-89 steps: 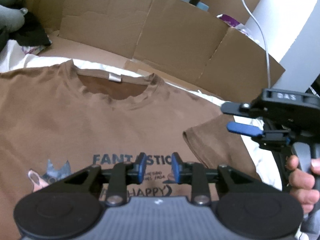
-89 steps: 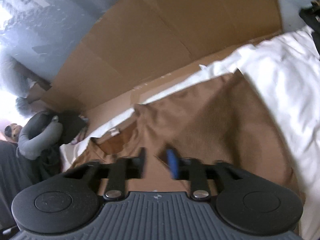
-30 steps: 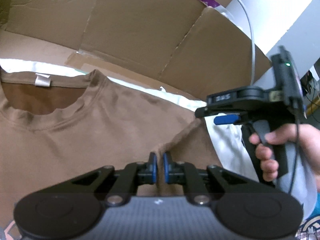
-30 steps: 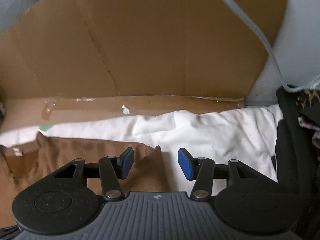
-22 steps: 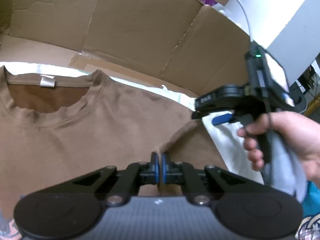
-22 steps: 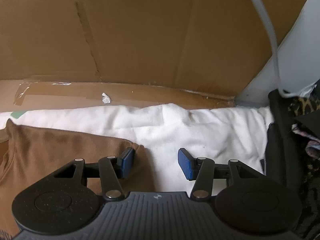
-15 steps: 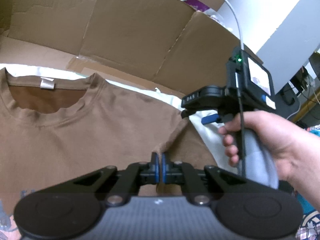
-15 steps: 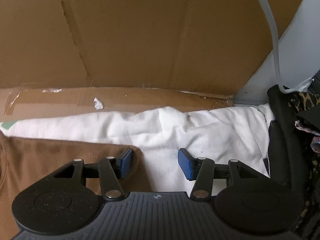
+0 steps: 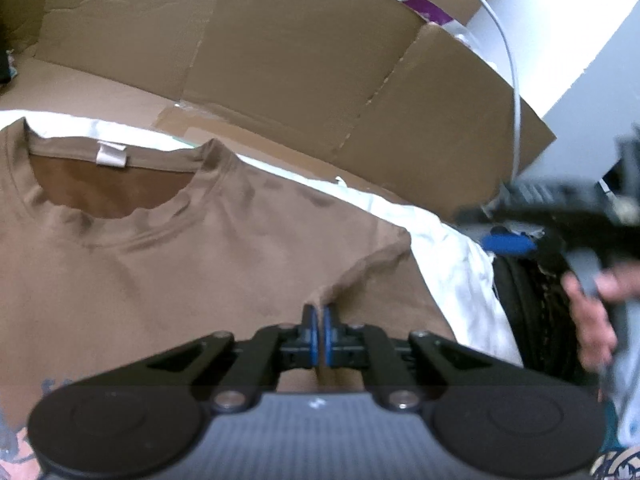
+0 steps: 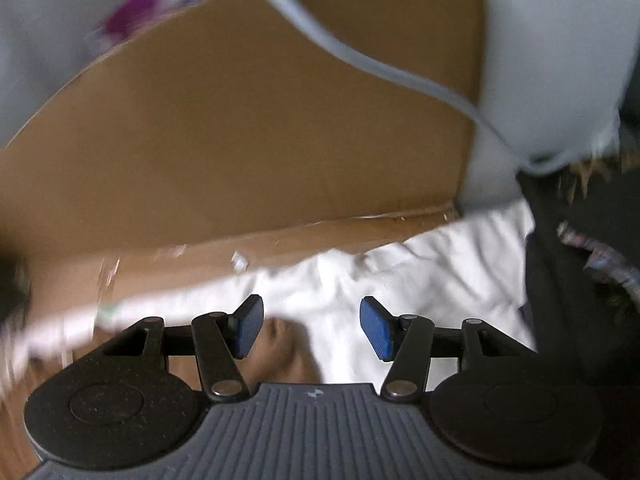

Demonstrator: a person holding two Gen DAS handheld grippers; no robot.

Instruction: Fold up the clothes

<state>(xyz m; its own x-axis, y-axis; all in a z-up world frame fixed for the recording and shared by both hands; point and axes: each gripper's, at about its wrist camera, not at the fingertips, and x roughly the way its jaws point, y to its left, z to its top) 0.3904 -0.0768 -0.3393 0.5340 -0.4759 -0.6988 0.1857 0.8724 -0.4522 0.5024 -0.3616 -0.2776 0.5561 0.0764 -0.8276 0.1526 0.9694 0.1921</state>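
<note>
Two grippers, one brown T-shirt, one white sheet, one cardboard wall. Left gripper (image 9: 319,334) clenched on a raised pinch of the brown T-shirt (image 9: 168,264), blue pads pressed together with a thin ridge of cloth standing between them, right where the sleeve (image 9: 384,300) meets the body. Right gripper (image 10: 308,330) released, blue pads well apart and still widening, nothing between them but a bare view down onto a brown fold of the shirt (image 10: 280,352) and the white sheet (image 10: 420,280); seen from the left wrist as a blurred black shape (image 9: 560,216) off the sheet's right edge, carried by a hand (image 9: 592,320) wrapped around its grip. Shirt spread flat, front up, over the white sheet (image 9: 452,256), round neckline (image 9: 112,200) toward the far edge with a white label (image 9: 111,157) inside the collar, part of a printed picture peeking out at the lower left corner of the left wrist view. One sleeve bunched toward the sheet's right edge. Beyond the far edge, a creased cardboard wall (image 9: 304,72) standing upright, with a white cable (image 9: 508,64) hanging across it. Dark bundle (image 10: 568,300) lying just past the sheet's right edge.
</note>
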